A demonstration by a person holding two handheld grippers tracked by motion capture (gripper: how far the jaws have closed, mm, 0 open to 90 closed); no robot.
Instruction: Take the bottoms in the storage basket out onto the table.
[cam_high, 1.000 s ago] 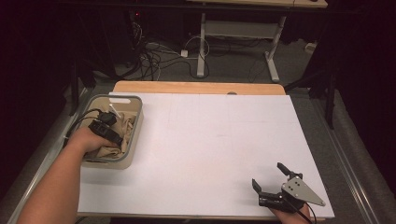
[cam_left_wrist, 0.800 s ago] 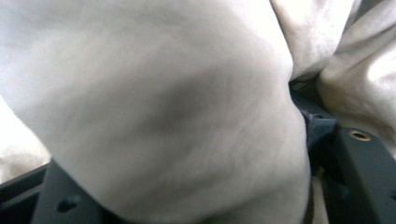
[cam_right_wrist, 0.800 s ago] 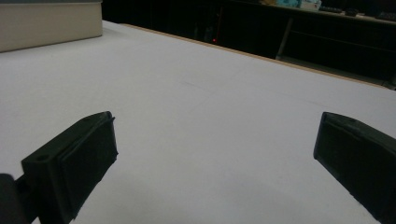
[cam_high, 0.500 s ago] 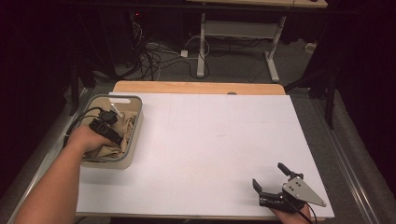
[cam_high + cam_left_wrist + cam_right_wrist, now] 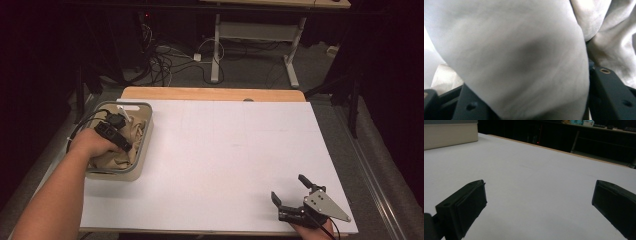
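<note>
L gripper [image 5: 114,134], mid-left of high view, is down in the grey rectangular plastic bin [image 5: 143,145]. Its jaws have just been closing and are now clamped on a fold of the crumpled beige cloth [image 5: 519,62], which sits inside the bin and bulges between the jaws in the left gripper view. R gripper [image 5: 295,197], lower right, rests on the white tabletop [image 5: 225,150] w/ jaws wide apart, holding nothing.
</note>
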